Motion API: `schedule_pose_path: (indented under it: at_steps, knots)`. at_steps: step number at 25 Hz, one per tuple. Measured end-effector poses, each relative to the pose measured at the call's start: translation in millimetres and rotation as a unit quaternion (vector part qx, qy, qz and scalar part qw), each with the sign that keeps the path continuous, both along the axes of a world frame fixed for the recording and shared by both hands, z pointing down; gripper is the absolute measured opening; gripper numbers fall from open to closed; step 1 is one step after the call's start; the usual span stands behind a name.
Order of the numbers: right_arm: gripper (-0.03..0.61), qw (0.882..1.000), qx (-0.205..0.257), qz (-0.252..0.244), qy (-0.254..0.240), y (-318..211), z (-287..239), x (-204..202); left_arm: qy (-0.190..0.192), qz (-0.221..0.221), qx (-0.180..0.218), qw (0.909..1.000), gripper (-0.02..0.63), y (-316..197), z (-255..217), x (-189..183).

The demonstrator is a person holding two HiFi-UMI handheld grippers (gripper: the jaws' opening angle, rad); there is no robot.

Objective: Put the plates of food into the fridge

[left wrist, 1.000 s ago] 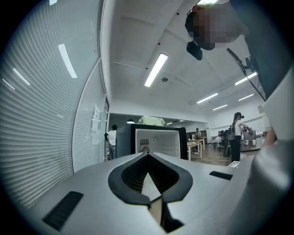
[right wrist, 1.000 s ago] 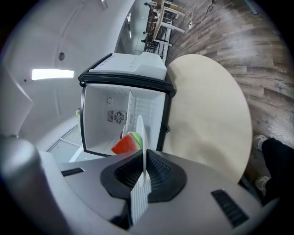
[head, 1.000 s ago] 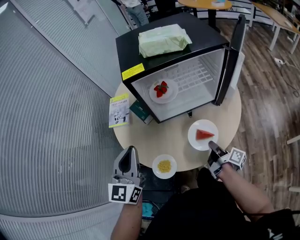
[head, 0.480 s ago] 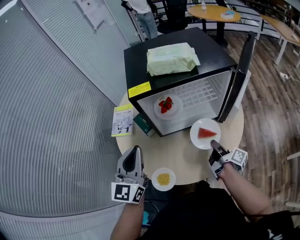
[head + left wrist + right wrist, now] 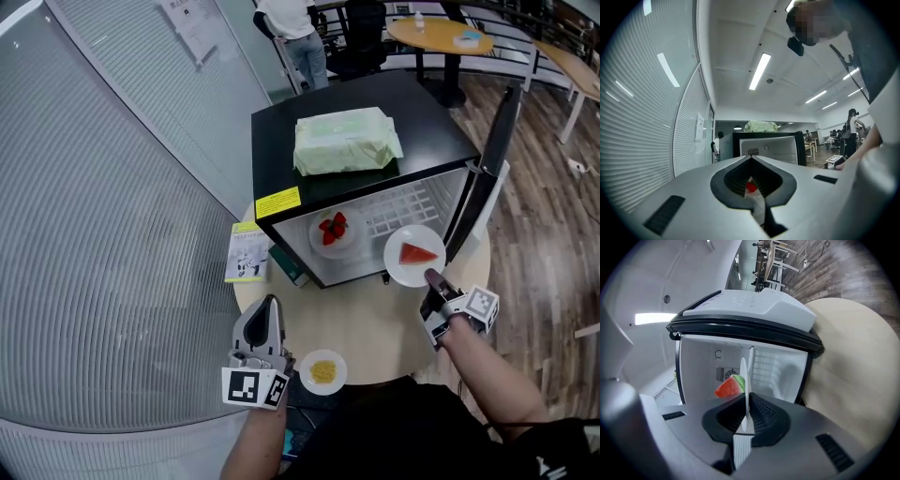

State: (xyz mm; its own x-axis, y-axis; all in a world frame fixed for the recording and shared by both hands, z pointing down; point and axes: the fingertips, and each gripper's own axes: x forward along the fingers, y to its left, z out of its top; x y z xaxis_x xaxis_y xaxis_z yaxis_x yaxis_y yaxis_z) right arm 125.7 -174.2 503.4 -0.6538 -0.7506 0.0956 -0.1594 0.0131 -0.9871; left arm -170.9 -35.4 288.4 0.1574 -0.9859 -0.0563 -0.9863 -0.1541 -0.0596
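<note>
A black mini fridge (image 5: 356,122) stands open on the round table (image 5: 375,319), and a plate of strawberries (image 5: 334,232) sits inside it. My right gripper (image 5: 433,281) is shut on the rim of a white plate with a watermelon slice (image 5: 413,255), held above the table at the fridge opening. In the right gripper view the plate (image 5: 746,380) is edge-on between the jaws, with the watermelon (image 5: 729,386) on its left. My left gripper (image 5: 269,305) is shut and empty near the table's front edge, left of a small plate of corn (image 5: 322,371).
The fridge door (image 5: 487,169) swings out at the right, close to the held plate. A green package (image 5: 345,140) lies on the fridge top. A booklet (image 5: 247,253) and a dark box (image 5: 286,265) lie left of the fridge. A ribbed glass wall (image 5: 112,234) runs along the left.
My right gripper lifted the watermelon plate off the table and carried it toward the fridge opening. The left gripper edged forward beside the corn plate.
</note>
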Motion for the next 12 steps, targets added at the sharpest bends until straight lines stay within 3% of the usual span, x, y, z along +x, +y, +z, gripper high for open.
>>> schedule_pose_path:
  at_steps: [12]
  knots:
    - [0.018,1.0,-0.014,-0.004,-0.004,-54,2,-6,-0.011,-0.026,-0.022,0.9994,0.005,-23,6,1]
